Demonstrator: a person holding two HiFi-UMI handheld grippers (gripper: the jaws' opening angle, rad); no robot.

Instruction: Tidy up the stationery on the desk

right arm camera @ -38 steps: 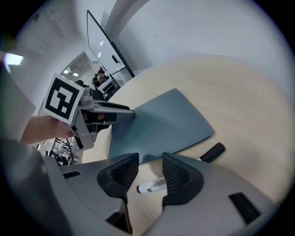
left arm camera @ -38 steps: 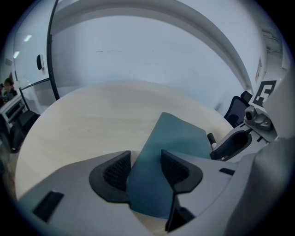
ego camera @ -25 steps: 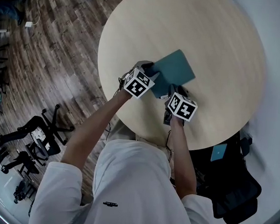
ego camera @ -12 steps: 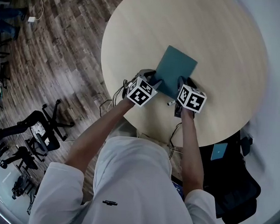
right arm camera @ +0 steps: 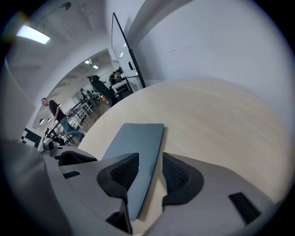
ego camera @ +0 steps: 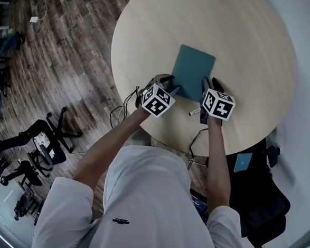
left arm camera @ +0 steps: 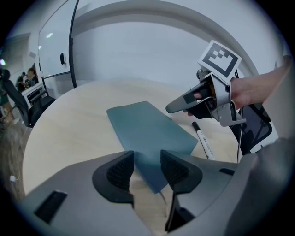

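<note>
A teal notebook (ego camera: 193,70) lies on the round light-wood table (ego camera: 245,47), its long sides pointing away from me. My left gripper (ego camera: 172,87) is at the notebook's near left corner. In the left gripper view that corner (left arm camera: 147,126) sits between the narrowly parted jaws of the left gripper (left arm camera: 146,168). My right gripper (ego camera: 207,87) is at the near right corner. In the right gripper view the notebook's edge (right arm camera: 136,138) runs between the close-set jaws of the right gripper (right arm camera: 150,173). A white marker pen (ego camera: 194,112) lies on the table just behind the notebook, between my hands.
The table's near edge is right behind the pen (left arm camera: 203,140). A black bag (ego camera: 260,202) stands on the floor at the right of the table. Office chairs (ego camera: 47,145) stand on the wooden floor at the left. A white wall rises beyond the table.
The notebook has turned from a slant to nearly square with me and slid a little farther from the table's edge. Both grippers moved with it; the right one swung to the right.
</note>
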